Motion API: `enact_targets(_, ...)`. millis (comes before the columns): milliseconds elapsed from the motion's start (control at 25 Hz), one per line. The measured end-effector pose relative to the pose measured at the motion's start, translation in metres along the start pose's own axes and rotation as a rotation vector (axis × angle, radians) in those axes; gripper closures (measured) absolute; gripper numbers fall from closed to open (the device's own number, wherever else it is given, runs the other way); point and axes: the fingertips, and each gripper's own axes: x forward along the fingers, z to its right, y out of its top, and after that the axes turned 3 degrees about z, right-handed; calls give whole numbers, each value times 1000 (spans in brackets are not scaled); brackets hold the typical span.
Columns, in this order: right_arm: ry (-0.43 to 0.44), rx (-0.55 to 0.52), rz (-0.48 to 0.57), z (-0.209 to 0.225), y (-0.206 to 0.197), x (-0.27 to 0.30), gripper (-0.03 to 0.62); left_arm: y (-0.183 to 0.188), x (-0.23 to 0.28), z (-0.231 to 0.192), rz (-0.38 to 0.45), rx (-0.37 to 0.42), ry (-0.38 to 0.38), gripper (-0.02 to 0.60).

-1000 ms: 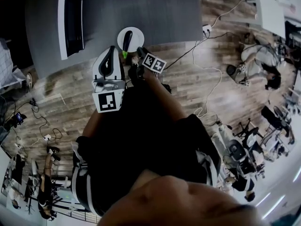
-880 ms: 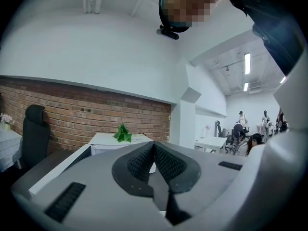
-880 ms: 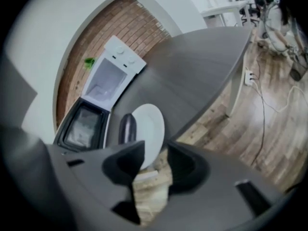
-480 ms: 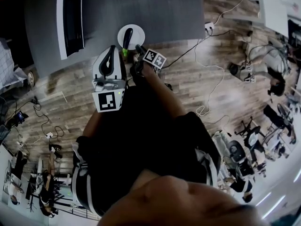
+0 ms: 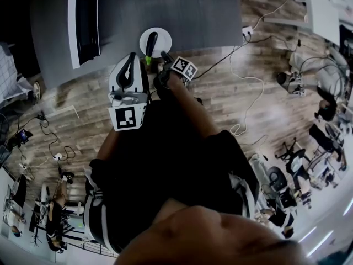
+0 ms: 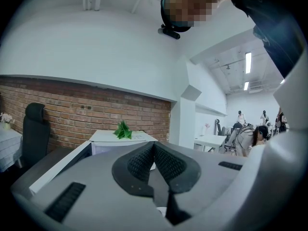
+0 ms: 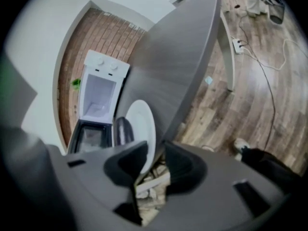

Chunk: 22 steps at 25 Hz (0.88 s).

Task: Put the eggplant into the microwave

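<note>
left tool (image 6: 154, 147): jaws shut tip to tip, nothing between them
white box (image 6: 108, 137): beyond the tool, in front of the brick wall (image 6: 72, 113)
green leafy thing (image 6: 123, 129): on top of the box
black chair (image 6: 33, 129): far left
people (image 6: 257, 134): far right, small, in a bright room

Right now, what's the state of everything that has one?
microwave: door open
plate: on the table, near its edge
eggplant: lying on the plate, not held
left gripper: shut, empty
right gripper: open, jaws just been closing, nothing gripped between them
</note>
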Motion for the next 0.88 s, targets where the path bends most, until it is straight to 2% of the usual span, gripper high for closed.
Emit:
enact_targets(280,41,17,-15,-2,-1,-4,525,-4,3,2,-10,-8,-10,548)
enact_targets(480,88,52,-18,-4,-3,-7,534,0,2,3,1,-9,-14,548)
enact_targets(680,173,74,-38,-13,-2,-8,545,1,2,2,2,-8,-8,548)
enact_targets(880,235,54,-61,-18,-3,-10,551,-2,1,5,-2,-10,-10,548)
